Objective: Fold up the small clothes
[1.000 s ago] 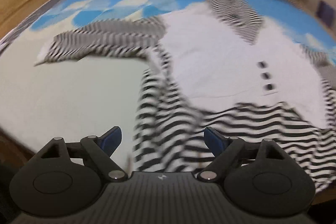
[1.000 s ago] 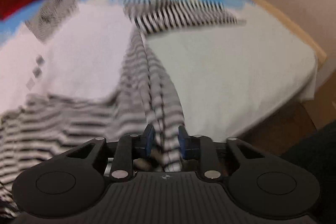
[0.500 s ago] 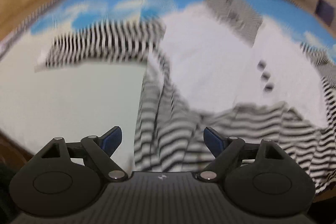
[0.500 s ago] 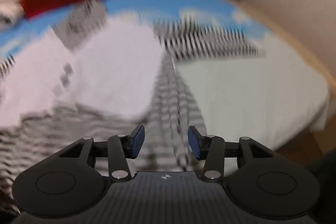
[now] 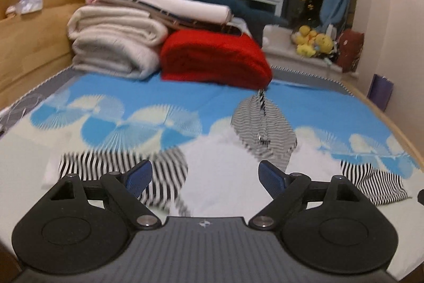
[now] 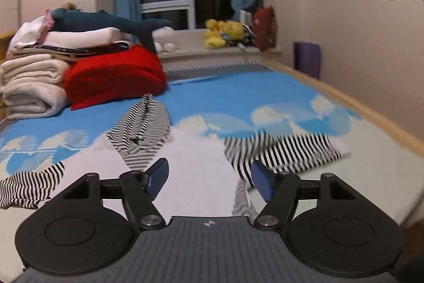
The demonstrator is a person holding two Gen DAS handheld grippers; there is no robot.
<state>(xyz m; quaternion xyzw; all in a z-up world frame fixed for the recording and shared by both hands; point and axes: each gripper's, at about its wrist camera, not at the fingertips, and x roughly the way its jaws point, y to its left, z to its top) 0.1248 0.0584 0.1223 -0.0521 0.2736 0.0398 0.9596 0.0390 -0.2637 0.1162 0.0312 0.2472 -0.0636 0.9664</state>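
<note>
A small white garment with black-and-white striped sleeves and hood lies spread flat on the bed; it also shows in the right wrist view. Its striped hood points toward the far end, and its sleeves stretch out to each side. My left gripper is open and empty above the white body. My right gripper is open and empty above the same body, near the right sleeve.
A folded red blanket and a stack of folded cream and white bedding sit at the far end of the bed. A wooden bed frame runs along the left. Plush toys sit on the windowsill.
My right gripper has let go of the striped hem and opened. Both grippers have tilted up, so the views now show the far end of the bed and the window.
</note>
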